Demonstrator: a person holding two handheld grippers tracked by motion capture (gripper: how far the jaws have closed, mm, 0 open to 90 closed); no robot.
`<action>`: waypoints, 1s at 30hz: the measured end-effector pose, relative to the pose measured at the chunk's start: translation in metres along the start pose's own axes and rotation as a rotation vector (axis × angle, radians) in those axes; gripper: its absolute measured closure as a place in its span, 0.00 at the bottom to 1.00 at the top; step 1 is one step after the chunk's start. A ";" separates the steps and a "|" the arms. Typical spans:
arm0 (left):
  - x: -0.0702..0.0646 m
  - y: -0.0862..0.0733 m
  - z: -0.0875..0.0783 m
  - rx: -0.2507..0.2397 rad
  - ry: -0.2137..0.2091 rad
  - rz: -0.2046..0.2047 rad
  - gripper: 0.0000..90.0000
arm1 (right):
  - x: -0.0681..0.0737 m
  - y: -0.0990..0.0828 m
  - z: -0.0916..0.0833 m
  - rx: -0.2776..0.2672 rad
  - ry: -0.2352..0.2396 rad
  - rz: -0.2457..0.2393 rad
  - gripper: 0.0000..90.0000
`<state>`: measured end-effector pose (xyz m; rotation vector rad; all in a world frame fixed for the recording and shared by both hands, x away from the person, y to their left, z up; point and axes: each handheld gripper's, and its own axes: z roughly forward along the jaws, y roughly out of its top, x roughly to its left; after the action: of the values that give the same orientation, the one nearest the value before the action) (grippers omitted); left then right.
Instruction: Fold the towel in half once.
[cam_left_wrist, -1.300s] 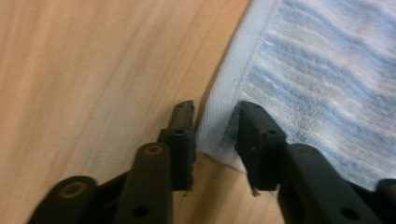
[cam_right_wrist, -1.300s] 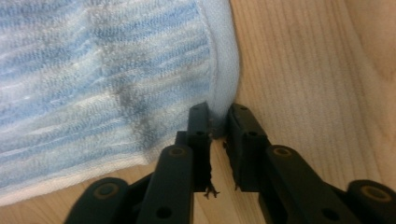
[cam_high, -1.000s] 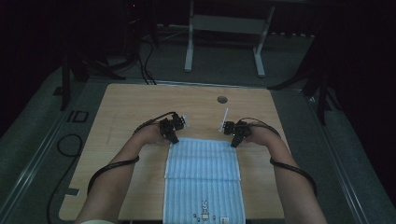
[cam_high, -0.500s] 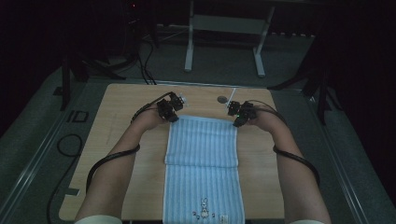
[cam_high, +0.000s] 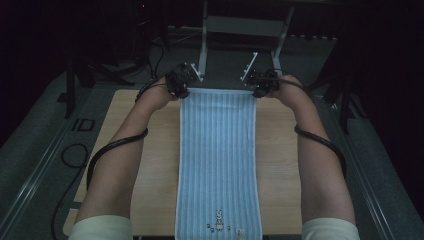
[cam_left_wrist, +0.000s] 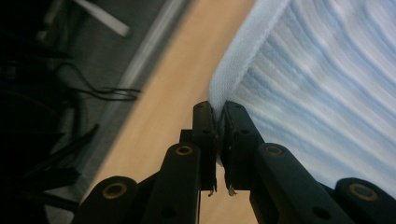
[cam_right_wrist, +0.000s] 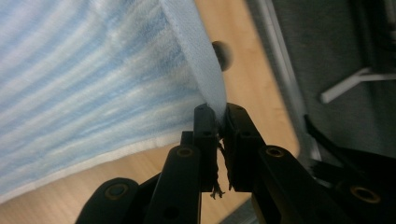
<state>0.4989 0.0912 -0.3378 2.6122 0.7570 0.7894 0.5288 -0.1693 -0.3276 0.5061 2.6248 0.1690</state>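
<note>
Two tools, left tool (cam_high: 179, 84) and right tool (cam_high: 261, 84), each pinch the towel's (cam_high: 218, 150) far corners (striped blue) above the table (cam_high: 280, 150).

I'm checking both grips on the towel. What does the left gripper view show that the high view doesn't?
Left gripper view alone: the jaws pinching the towel's hemmed corner, seen close.

High view alone: both grippers, left and right, holding the far corners, the forearms, and the whole striped towel with a small rabbit print near its near end.

Both: the blue striped towel and the wooden table.
</note>
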 end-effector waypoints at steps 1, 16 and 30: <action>0.004 0.003 -0.005 -0.009 0.006 -0.012 0.94 | -0.002 0.002 -0.003 0.005 -0.022 -0.006 0.94; -0.030 -0.028 0.005 -0.042 -0.155 0.021 0.93 | 0.021 -0.023 -0.005 -0.029 0.004 -0.064 0.93; -0.094 -0.071 0.006 -0.061 -0.331 0.070 0.93 | 0.099 -0.081 0.021 -0.046 0.088 -0.157 0.93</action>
<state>0.4078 0.0944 -0.4127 2.6302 0.5396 0.3733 0.4300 -0.2062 -0.4035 0.2816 2.7261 0.2046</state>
